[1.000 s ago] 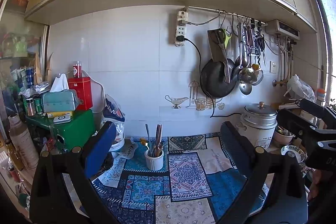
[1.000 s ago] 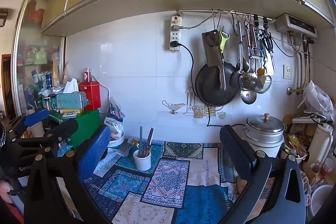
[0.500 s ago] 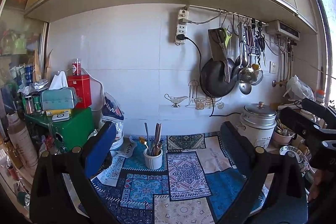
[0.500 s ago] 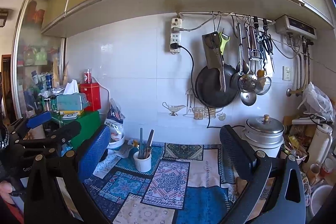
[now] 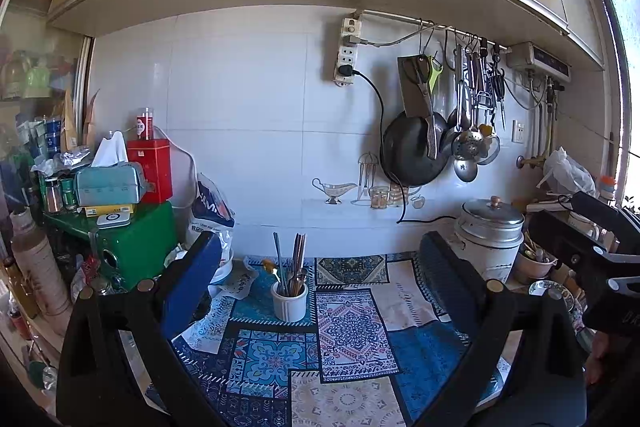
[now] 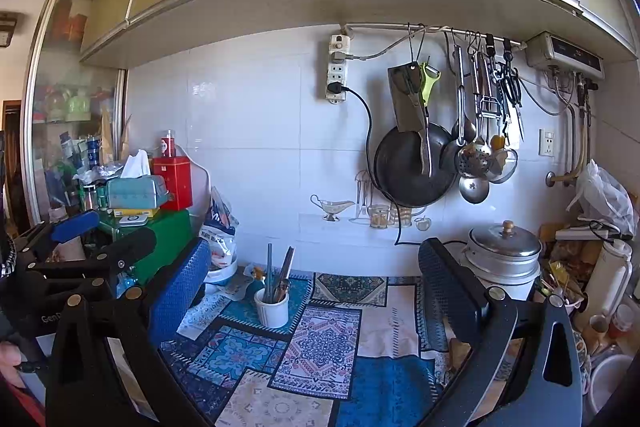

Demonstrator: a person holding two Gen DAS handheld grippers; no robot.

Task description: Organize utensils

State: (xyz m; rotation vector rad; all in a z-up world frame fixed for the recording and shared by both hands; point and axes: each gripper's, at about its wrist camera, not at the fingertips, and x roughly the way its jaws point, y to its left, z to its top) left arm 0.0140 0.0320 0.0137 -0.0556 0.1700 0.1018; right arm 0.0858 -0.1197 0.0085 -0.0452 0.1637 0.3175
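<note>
Both grippers are just hanging in the air side by side, level, pointing forward. Left gripper (image 5: 320, 275) has its jaws spread wide with nothing between them, and the right gripper (image 6: 316, 279) is the same: wide apart, empty, touching nothing.

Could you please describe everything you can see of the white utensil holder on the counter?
The white utensil holder is a small, glossy, ceramic-looking cylinder with a thickened rim, standing upright on the patterned mat near the tiled wall. Several chopsticks and other thin utensils lean inside it. Neither gripper touches it.
</note>
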